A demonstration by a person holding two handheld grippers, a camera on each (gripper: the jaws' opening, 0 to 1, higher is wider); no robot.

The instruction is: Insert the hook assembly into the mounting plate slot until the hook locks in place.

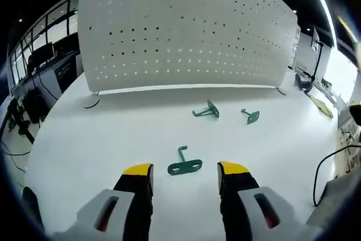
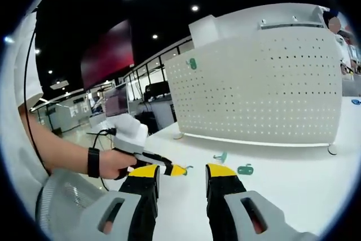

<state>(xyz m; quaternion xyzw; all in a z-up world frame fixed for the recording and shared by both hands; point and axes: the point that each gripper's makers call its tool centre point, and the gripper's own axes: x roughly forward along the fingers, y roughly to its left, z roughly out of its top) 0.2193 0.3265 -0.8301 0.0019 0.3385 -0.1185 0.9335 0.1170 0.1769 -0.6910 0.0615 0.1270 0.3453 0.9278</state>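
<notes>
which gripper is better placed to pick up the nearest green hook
Left. The left gripper is open, with the nearest green hook lying on the white table just ahead between its jaws. The right gripper is raised, farther from the hooks.

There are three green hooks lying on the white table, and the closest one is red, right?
Not quite. The closest hook is green, like the other two, as the left gripper view shows. All three lie on the white table, the closest one just beyond the open left gripper.

Left tool (image 1: 185, 173) jaws apart — right tool (image 2: 180, 174) jaws apart, unloaded.
</notes>
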